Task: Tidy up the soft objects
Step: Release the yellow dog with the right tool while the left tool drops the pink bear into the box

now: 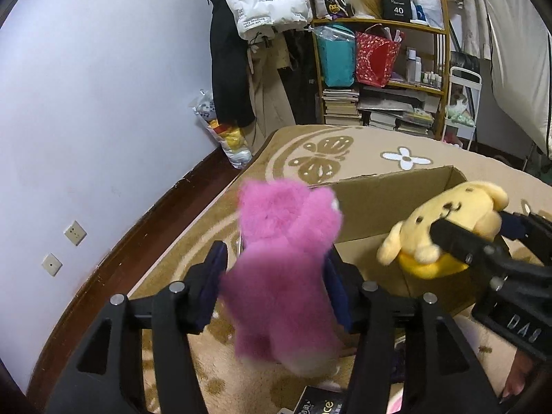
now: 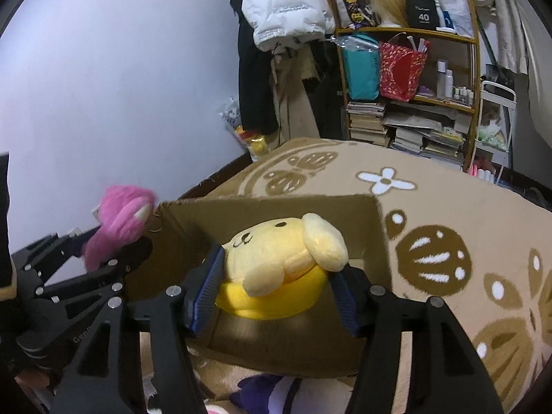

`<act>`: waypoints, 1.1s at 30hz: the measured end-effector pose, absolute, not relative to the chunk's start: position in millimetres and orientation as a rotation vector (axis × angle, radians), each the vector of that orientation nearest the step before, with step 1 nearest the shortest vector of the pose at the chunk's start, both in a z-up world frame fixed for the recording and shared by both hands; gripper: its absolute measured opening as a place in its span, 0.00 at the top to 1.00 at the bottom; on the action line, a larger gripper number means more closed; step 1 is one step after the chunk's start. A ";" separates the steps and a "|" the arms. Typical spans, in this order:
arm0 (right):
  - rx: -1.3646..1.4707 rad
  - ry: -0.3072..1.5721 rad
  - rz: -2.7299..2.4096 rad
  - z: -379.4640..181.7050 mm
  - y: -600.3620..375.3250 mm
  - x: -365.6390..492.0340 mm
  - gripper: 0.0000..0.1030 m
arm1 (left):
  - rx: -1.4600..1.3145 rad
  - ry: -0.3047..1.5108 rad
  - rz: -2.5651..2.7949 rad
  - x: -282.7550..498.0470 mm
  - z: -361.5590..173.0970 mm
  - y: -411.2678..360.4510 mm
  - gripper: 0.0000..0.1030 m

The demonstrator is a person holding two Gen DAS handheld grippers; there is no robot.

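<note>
Two grippers were loaded; the left gripper [image 1: 272, 286] clamped the pink plush [image 1: 283, 258] beside the cardboard box [image 2: 276, 214]; the right gripper [image 2: 276, 286] pinched the yellow plush [image 2: 279, 265] above its opening; each toy should be lowered well inside before its jaws are opened.

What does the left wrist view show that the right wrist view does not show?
Only the left wrist view shows two wall sockets and the pink toy between the left gripper pads. Only the right wrist view shows the yellow toy's closed-eye face and a purple toy below the box. Both show the cardboard box, the shelf and the right gripper.
</note>
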State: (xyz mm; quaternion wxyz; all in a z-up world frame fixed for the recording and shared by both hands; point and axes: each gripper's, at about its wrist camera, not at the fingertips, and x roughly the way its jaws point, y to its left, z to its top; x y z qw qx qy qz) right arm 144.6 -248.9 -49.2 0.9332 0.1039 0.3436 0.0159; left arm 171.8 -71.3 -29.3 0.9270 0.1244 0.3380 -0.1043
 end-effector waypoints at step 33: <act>0.259 0.685 -0.035 -29.6 -264.5 113.6 0.00 | 0.162 0.597 -0.101 138.2 3.3 -25.2 0.01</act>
